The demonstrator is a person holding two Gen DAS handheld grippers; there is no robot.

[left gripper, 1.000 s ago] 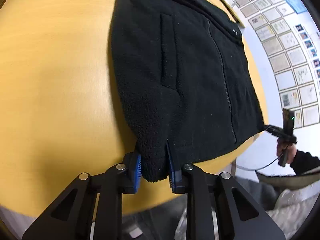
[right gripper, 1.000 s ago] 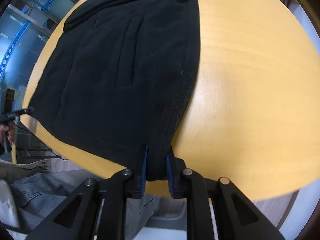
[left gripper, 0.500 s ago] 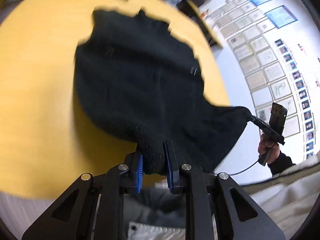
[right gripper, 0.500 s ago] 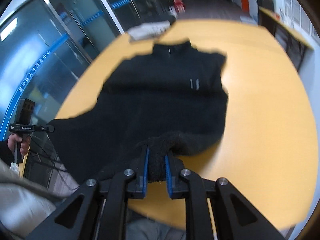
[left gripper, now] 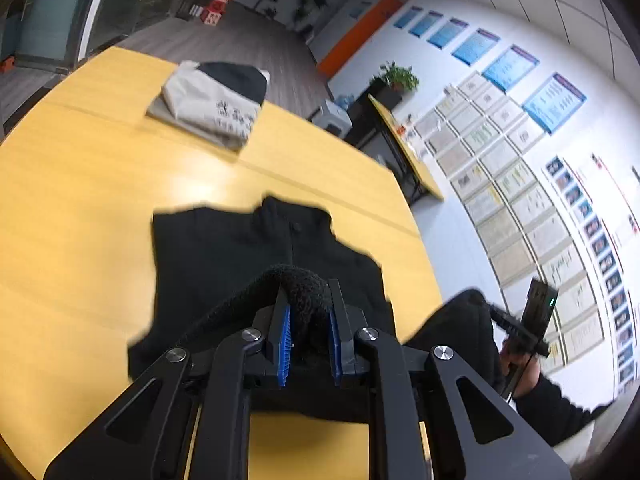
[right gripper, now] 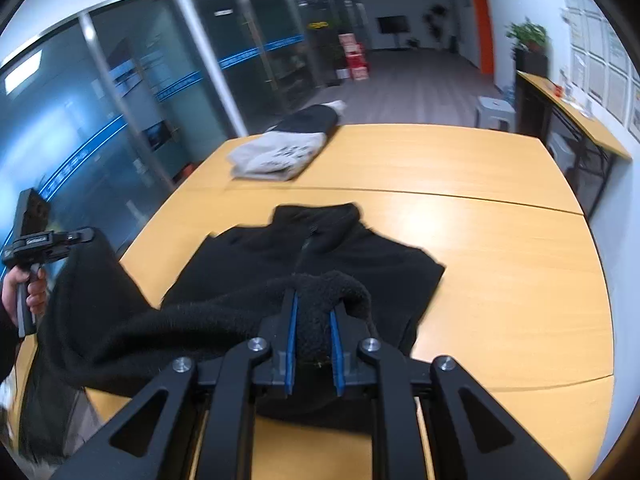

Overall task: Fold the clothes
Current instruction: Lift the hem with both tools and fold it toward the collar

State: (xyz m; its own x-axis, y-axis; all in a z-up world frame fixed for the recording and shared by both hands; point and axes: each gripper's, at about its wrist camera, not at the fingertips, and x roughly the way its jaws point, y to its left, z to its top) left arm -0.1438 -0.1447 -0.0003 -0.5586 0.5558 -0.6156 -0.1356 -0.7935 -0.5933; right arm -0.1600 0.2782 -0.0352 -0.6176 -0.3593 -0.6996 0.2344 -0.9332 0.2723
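Note:
A black fleece jacket (left gripper: 224, 256) lies on the yellow table (left gripper: 72, 208), collar at the far end; it also shows in the right wrist view (right gripper: 320, 252). My left gripper (left gripper: 308, 312) is shut on one bottom hem corner, lifted above the table. My right gripper (right gripper: 314, 316) is shut on the other hem corner, also lifted. The raised hem sags between the two grippers. The other gripper shows in each view, the right one in the left wrist view (left gripper: 520, 332) and the left one in the right wrist view (right gripper: 44, 240).
A pile of folded clothes, grey, white and black, (left gripper: 216, 100) sits at the table's far end, seen too in the right wrist view (right gripper: 288, 144). A side table with a plant (left gripper: 404, 136) stands by the poster wall. Glass partitions (right gripper: 120, 92) stand left.
Both grippers have lifted the jacket's bottom hem up off the table and carried it toward the collar. The lower half now hangs raised over the flat upper half.

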